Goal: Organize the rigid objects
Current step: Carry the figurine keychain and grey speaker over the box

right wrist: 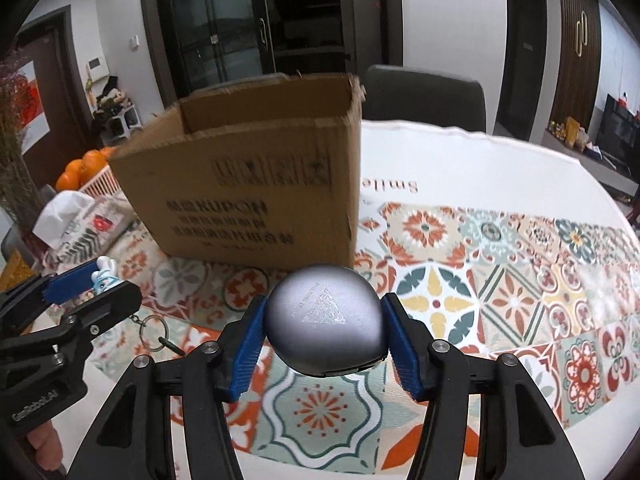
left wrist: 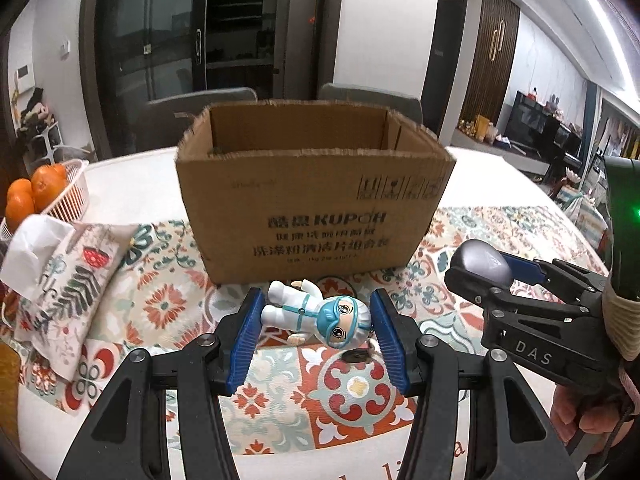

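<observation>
Through the left wrist camera, my left claw (left wrist: 316, 316) grips a small white-and-blue plastic figurine in goggles (left wrist: 320, 312), lifted above the patterned surface (left wrist: 168, 304) in front of the open brown cardboard box (left wrist: 312, 200).

Through the right wrist camera, my right claw (right wrist: 324, 328) pinches a rounded grey metallic case (right wrist: 324, 320) near the box's (right wrist: 248, 188) right front corner.

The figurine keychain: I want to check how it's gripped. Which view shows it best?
Left wrist view: the figurine lies whole between the left gripper pads. Right wrist view shows only a sliver plus its ring.
</observation>
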Demonstrator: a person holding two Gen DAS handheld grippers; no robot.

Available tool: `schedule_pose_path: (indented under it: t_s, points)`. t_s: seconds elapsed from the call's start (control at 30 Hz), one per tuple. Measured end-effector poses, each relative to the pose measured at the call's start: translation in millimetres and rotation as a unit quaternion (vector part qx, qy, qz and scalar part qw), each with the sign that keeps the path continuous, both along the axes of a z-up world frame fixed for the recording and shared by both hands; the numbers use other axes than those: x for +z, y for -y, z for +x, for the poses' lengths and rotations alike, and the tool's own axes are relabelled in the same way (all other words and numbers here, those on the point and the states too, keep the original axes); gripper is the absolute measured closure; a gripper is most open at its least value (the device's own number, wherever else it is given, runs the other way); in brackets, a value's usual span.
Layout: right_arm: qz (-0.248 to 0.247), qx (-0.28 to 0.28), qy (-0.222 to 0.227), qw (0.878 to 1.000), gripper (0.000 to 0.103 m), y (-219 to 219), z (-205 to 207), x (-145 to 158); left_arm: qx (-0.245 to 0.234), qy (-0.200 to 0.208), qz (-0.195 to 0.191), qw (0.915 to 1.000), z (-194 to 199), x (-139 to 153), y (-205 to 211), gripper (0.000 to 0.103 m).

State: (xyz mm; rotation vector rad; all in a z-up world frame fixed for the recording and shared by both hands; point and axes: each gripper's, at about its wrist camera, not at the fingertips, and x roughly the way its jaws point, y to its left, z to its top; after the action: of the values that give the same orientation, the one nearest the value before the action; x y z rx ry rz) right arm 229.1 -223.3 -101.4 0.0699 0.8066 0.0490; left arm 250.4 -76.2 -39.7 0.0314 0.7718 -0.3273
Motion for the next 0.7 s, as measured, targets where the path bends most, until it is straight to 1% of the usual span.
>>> schedule_pose_path:
  t_s: [0.4, 0.53, 0.7]
  points:
    - [-0.004, 0.012, 0.060, 0.998, 0.045, -16.1, -8.3, 58.3, -0.002, 0.053, -0.010, 0.9985, 0.8, 49.6, -14.6, 0.050]
    - [-0.002, 0.013, 0.075, 0.997, 0.045, -19.4, -3.9, 74.9, -0.001, 0.072, -0.009, 0.9973, 3.4, 65.1, -16.7, 0.050]
    - [-0.001, 0.016, 0.092, 0.996, 0.045, -26.6, 2.7, 88.5, 0.000, 0.092, -0.010, 0.9957, 12.1, 84.1, -19.5, 0.050]
